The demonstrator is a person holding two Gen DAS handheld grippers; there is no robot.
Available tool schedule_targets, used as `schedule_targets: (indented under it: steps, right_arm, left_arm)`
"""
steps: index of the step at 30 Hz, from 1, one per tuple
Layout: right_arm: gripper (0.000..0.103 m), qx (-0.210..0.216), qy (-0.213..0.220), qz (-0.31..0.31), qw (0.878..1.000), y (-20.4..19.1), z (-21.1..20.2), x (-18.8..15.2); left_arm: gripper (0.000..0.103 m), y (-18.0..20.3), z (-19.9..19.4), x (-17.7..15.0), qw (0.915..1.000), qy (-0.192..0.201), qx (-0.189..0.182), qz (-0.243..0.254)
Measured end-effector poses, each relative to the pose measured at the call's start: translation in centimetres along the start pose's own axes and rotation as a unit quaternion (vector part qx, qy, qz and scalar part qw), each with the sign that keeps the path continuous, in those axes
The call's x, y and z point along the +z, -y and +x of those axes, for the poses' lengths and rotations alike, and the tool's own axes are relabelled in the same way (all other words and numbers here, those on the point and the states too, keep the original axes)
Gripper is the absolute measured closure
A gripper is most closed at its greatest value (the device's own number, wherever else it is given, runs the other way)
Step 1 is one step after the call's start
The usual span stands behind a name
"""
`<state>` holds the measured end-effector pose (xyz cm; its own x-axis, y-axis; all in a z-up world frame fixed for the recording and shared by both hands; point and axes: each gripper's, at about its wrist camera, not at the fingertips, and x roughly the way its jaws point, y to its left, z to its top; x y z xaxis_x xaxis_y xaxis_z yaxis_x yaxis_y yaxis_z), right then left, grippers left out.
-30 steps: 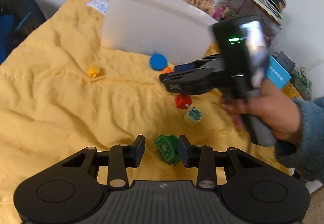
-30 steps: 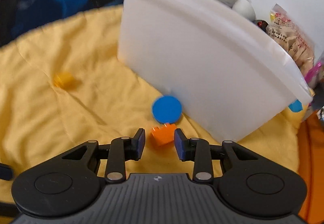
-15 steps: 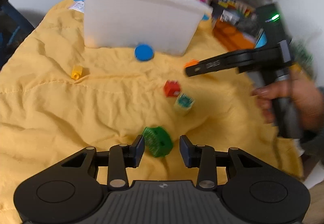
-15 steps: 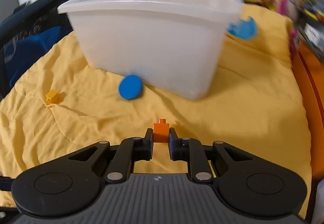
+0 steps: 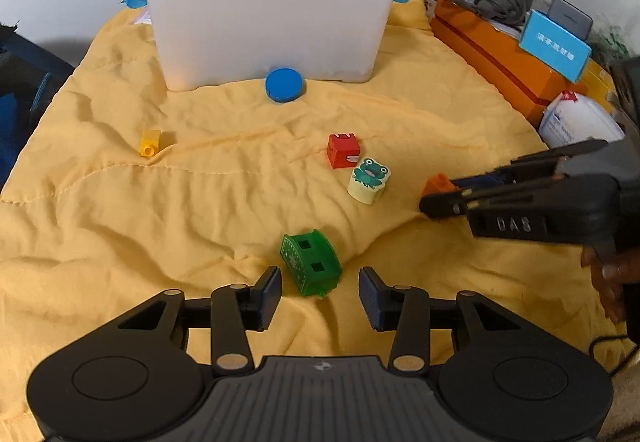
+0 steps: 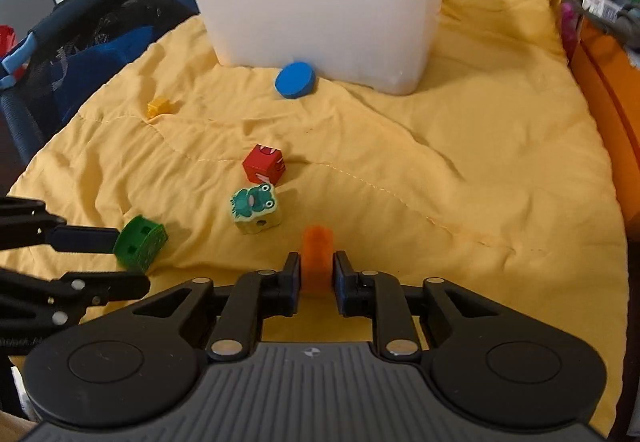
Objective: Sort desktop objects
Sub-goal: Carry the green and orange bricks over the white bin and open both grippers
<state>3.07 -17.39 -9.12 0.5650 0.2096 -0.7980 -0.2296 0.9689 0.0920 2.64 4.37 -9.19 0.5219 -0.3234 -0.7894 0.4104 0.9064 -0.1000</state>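
our right tool has carried the orange brick away from the white bin, its jaws just easing. our left tool has just widened around the green block, low centre, ungripped.

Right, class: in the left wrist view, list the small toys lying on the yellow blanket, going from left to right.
yellow brick → blue disc → green block → red cube → frog block → orange brick, which sits in the right gripper.
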Motion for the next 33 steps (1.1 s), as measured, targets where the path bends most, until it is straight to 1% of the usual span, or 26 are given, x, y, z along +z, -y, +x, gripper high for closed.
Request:
schedule_targets:
  steps: [3,5,7,8,9,10,12,14,19,23,26,29,31,33]
  right_arm:
    - [0.076,0.002,0.005,-0.008,1.000,0.0,-0.3,0.6]
    - [0.076,-0.005,-0.003,-0.018,1.000,0.0,0.0,0.8]
    - [0.076,-0.002,-0.017,-0.016,1.000,0.2,0.3,0.6]
    - [0.077,0.001,-0.019,-0.013,1.000,0.3,0.2,0.5]
    - [0.077,0.002,-0.018,-0.014,1.000,0.4,0.0,0.4]
    - [0.077,0.001,-0.016,-0.015,1.000,0.4,-0.1,0.2]
    - [0.086,0.002,-0.019,-0.030,0.999,0.2,-0.2,0.0]
    - [0.086,0.007,-0.013,-0.045,0.999,-0.2,-0.8,0.0]
    - [0.086,0.012,0.001,-0.041,0.999,-0.3,-1.9,0.8]
    - [0.086,0.008,0.022,-0.044,0.999,-0.2,-2.4,2.4]
    - [0.086,-0.001,0.049,-0.055,0.997,0.1,-2.7,4.6]
    - [0.086,-0.014,0.087,-0.062,0.994,0.7,-3.2,7.7]
    - [0.086,-0.023,0.113,-0.064,0.991,1.1,-3.6,9.8]
    - [0.086,-0.031,0.132,-0.063,0.989,1.5,-3.9,11.4]
  left_arm:
    - [0.057,0.1,0.3,0.2,0.9998,0.009,0.017,-0.003]
    - [0.058,0.2,0.7,0.3,0.9998,0.006,0.016,-0.008]
    - [0.065,0.4,1.2,0.2,0.9998,0.001,0.017,-0.007]
    - [0.066,0.5,1.4,0.0,0.9998,0.002,0.020,0.000]
    - [0.073,0.6,1.3,-0.1,0.9996,0.005,0.026,0.008]
    - [0.077,0.6,1.3,-0.2,0.9994,0.009,0.031,0.014]
    - [0.078,0.3,1.2,-0.2,0.9996,0.012,0.024,0.010]
    - [0.078,0.1,0.7,-0.1,0.9997,0.018,0.016,0.008]
    - [0.078,-0.2,-1.1,1.2,0.9989,0.043,0.012,0.017]
    - [0.078,-1.0,-1.9,3.3,0.9971,0.071,0.013,0.021]
    - [0.078,-1.6,-2.1,5.9,0.9950,0.092,0.015,0.036]
    - [0.078,-2.3,-3.0,9.5,0.9898,0.132,0.021,0.048]
    - [0.078,-2.8,-3.8,11.9,0.9835,0.168,0.028,0.060]
    - [0.078,-3.3,-4.2,14.4,0.9793,0.190,0.033,0.062]
